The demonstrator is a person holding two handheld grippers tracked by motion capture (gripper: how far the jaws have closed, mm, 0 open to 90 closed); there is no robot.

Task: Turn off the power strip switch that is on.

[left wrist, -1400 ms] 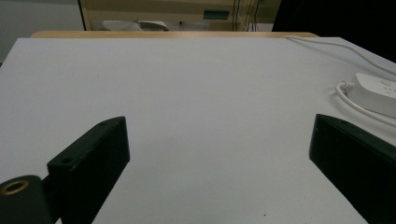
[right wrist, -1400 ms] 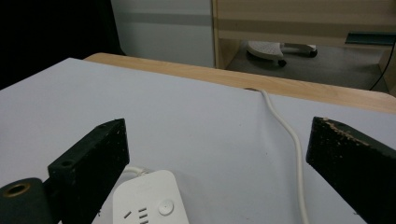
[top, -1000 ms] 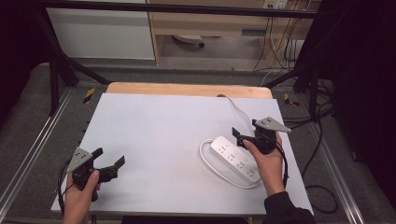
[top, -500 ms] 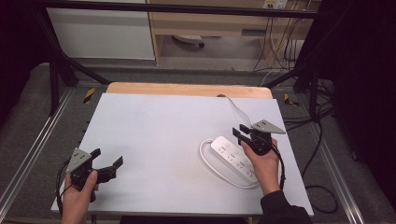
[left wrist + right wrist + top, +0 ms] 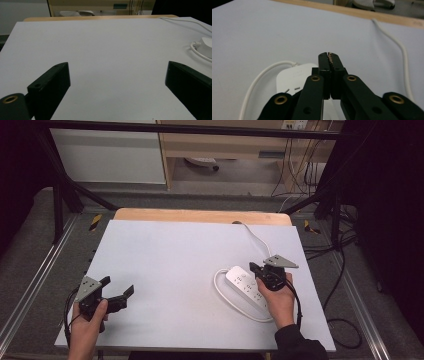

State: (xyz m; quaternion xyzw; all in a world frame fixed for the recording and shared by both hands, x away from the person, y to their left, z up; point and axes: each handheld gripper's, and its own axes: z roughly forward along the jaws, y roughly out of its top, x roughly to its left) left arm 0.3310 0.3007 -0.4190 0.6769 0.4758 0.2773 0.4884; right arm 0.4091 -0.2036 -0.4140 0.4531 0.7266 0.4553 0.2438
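The right gripper [image 5: 256, 268] is held over the white power strip [image 5: 245, 287], and its jaws are seen pressed flat together in the right gripper view, with nothing between them; they have just been closing. The closed fingertips [image 5: 329, 56] are poised above the near end of the power strip [image 5: 293, 78], which lies below and slightly to the left of them in that view, and whether they touch its top cannot be told. The strip's white cable [image 5: 222, 292] is looped around the strip on the white table surface [image 5: 175, 255], one run curving out beyond the fingertips toward the far wooden edge [image 5: 200, 215] of the table. In the right gripper view the cable [image 5: 398, 47] is seen running off to the right of the closed fingertips and another stretch bends around the left of the strip. The right hand [image 5: 278, 296] is wrapped around the gripper's body, just behind the strip. The left gripper [image 5: 119, 293] is held by the left hand [image 5: 89, 320] near the table's front left corner, well apart from the strip. Its jaws are spread wide, with only bare table surface [image 5: 112, 62] between them. From between these open fingers the power strip [image 5: 207, 45] is seen far off to the right, beyond the right-hand finger [image 5: 187, 85].
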